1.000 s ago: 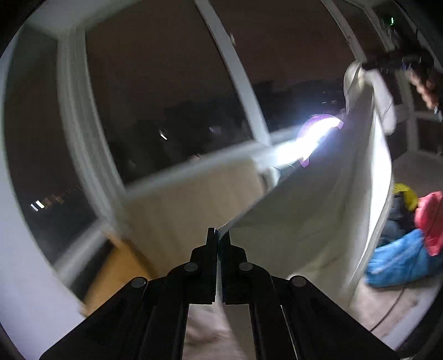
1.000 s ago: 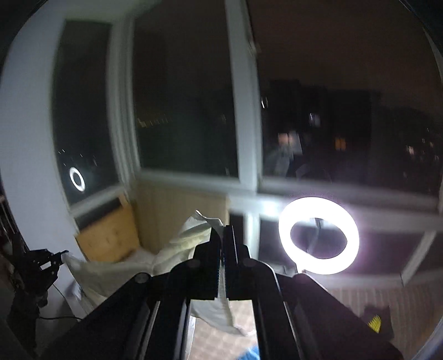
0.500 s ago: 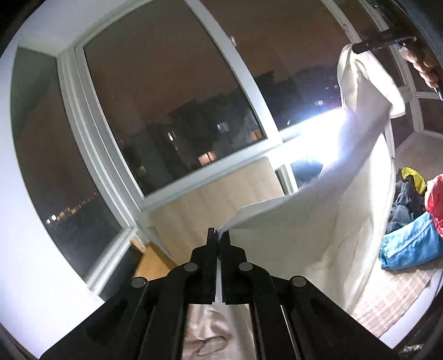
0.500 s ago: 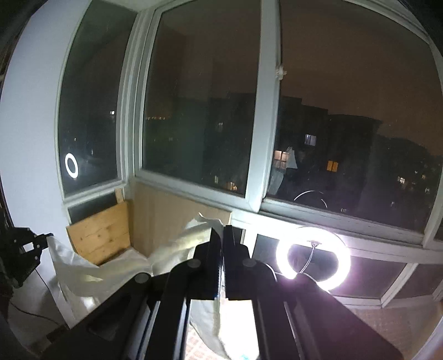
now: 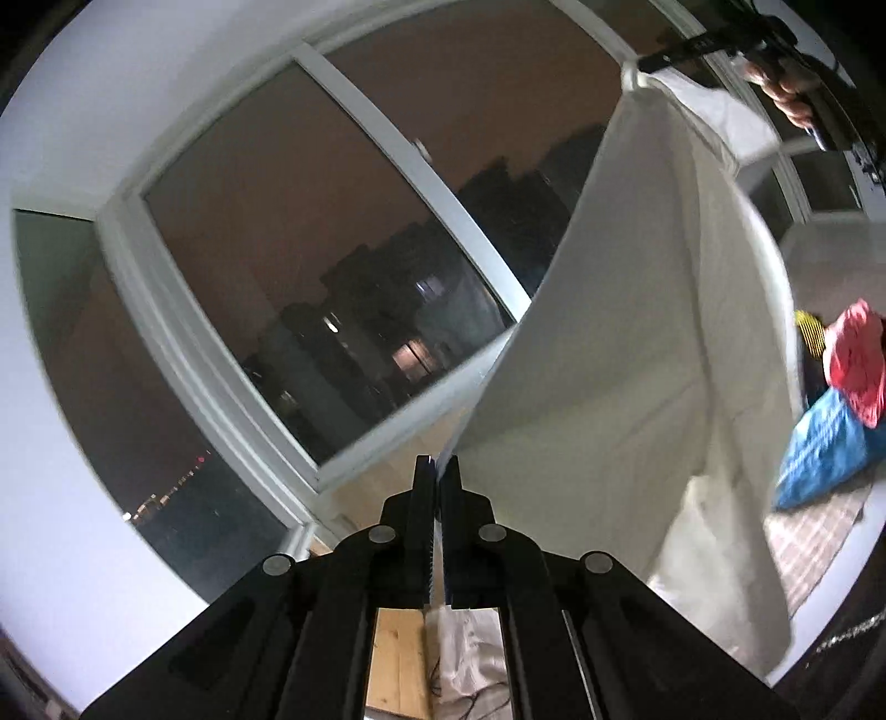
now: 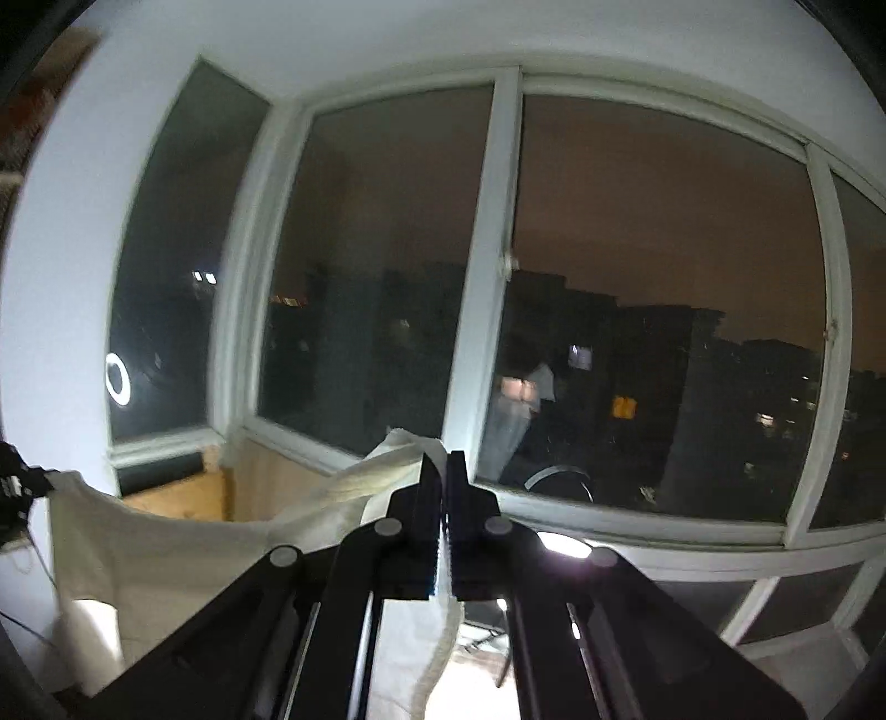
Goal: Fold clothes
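A white garment [image 5: 626,354] hangs spread in the air between both grippers. My left gripper [image 5: 439,464] is shut on one corner of it at the bottom middle of the left wrist view. The cloth rises from there to the upper right, where the other gripper [image 5: 686,47] and a hand [image 5: 786,94] hold its far corner. In the right wrist view my right gripper [image 6: 441,461] is shut on a bunched corner of the white garment [image 6: 183,543], which sags away to the left toward the left gripper [image 6: 16,487] at the frame edge.
Large dark windows with white frames [image 6: 487,266] fill the background. A pile of red [image 5: 858,360] and blue clothes [image 5: 819,459] lies at the right on a checked surface. Wooden boards [image 6: 183,498] lean below the window. A ring light [image 6: 565,545] glows low behind the right gripper.
Both grippers have risen and rolled with the garment stretched between them. The windows now fill more of each view, and the ring light has dropped low behind the right gripper.
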A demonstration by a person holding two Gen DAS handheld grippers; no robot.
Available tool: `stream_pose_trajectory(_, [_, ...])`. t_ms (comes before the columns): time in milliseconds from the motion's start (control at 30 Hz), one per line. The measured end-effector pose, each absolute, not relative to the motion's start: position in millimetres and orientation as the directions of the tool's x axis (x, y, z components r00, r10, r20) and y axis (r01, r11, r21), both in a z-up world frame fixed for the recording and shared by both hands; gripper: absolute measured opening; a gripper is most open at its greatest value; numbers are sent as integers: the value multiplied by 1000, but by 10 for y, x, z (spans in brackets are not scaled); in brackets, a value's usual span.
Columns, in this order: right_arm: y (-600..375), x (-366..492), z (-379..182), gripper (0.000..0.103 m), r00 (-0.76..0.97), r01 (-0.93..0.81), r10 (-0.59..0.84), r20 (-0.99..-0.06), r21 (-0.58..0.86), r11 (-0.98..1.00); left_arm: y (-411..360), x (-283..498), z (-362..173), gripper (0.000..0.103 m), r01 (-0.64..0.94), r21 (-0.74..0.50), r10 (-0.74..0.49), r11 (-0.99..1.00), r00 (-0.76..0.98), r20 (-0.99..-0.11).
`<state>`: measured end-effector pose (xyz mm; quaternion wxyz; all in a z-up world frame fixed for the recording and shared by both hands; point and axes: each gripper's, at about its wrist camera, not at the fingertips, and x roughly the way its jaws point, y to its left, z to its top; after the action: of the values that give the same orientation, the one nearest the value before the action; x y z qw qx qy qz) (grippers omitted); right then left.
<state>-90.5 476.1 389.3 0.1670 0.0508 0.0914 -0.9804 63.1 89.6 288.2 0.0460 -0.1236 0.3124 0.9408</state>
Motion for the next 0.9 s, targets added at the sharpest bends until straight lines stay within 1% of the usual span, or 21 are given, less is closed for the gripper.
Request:
stream_pose_trajectory(100, [4634, -1545, 3496, 2, -937, 311, -271, -220, -172, -935, 904, 23, 2496, 2, -238, 556, 9, -796, -924, -383])
stream_pose_trajectory(200, [4421, -2364, 2897, 2, -928, 261, -185, -324, -211, -942, 937, -712, 1853, 2, -323, 528, -3, -786, -851, -525])
stream_pose_trajectory(300, [4048, -3255, 2095, 2, -905, 212, -71, -420, -299, -930, 1008, -1459, 1076, 2, -381, 508, -34, -773, -774, -632])
stream_pose_trajectory(333, [3922, -3495, 1842, 2, -896, 205, -39, -443, -334, -920, 1027, -1699, 801, 2, -407, 482, -29, -776, -740, -672])
stream_pose_trajectory(400, [3641, -4004, 1174, 2, -873, 190, 59, -485, -450, -873, 1074, -2204, 202, 6, -447, 432, -35, -783, -662, -749])
stream_pose_trajectory(467, [3457, -4367, 522, 4, -815, 238, 124, -567, -522, -819, 1139, -2644, -401, 6, -483, 391, -47, -784, -581, -813])
stream_pose_trajectory(533, [3332, -4602, -40, 6, -746, 292, 155, -647, -528, -798, 1191, -2951, -869, 6, -493, 370, -73, -788, -521, -850])
stream_pose_trajectory(567, [3304, -4625, -215, 6, -720, 318, 149, -678, -513, -798, 1194, -3037, -1003, 6, -502, 326, -52, -801, -484, -874])
stream_pose_trajectory(600, [3278, -4615, -388, 8, -697, 343, 142, -703, -500, -796, 1188, -3114, -1105, 6, -506, 290, -34, -812, -455, -890])
stream_pose_trajectory(667, [3232, -4558, -506, 18, -690, 356, 138, -711, -499, -790, 1121, -3185, -1117, 6, -494, 271, -21, -826, -453, -891])
stream_pose_trajectory(733, [3231, -4498, -488, 38, -699, 354, 131, -703, -499, -791, 1034, -3097, -987, 7, -496, 262, -1, -828, -465, -885])
stream_pose_trajectory(767, [3260, -4505, -417, 42, -703, 343, 129, -699, -493, -800, 937, -3080, -884, 10, -487, 244, 14, -839, -467, -884])
stream_pose_trajectory(833, [3354, -4521, -276, 54, -705, 325, 121, -699, -470, -821, 778, -2960, -676, 12, -478, 213, 47, -852, -475, -879])
stream_pose_trajectory(900, [3510, -4502, -141, 56, -697, 312, 106, -710, -433, -846, 640, -2767, -491, 12, -466, 222, 48, -857, -500, -865])
